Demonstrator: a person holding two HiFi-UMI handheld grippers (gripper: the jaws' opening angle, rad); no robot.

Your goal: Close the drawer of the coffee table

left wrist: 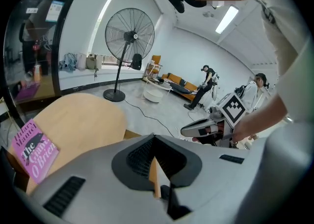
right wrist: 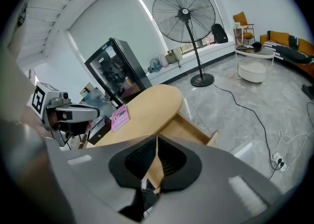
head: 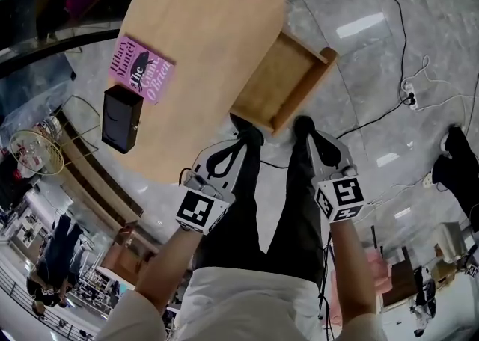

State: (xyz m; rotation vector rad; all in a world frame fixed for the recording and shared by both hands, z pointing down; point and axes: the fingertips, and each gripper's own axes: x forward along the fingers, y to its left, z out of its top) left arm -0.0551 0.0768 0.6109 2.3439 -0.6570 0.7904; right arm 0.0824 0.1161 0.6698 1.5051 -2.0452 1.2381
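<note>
The oval wooden coffee table [head: 202,25] has its drawer [head: 303,93] pulled out toward me, and the drawer looks empty. Both grippers hang just in front of the drawer's front panel, above my dark trousers. My left gripper [head: 247,130] is near the panel's left corner, with its jaws shut and nothing between them. My right gripper [head: 303,124] sits by the panel's near end, also shut and empty. In the left gripper view the left gripper [left wrist: 155,161] points over the table [left wrist: 78,117]. In the right gripper view the right gripper [right wrist: 156,161] points at the open drawer [right wrist: 196,132].
A pink book [head: 141,69] and a black box [head: 121,117] lie on the table's left side. Black cables [head: 389,10] and a power strip [head: 410,96] cross the marble floor to the right. A standing fan [right wrist: 184,12] is beyond the table. Other people stand far off.
</note>
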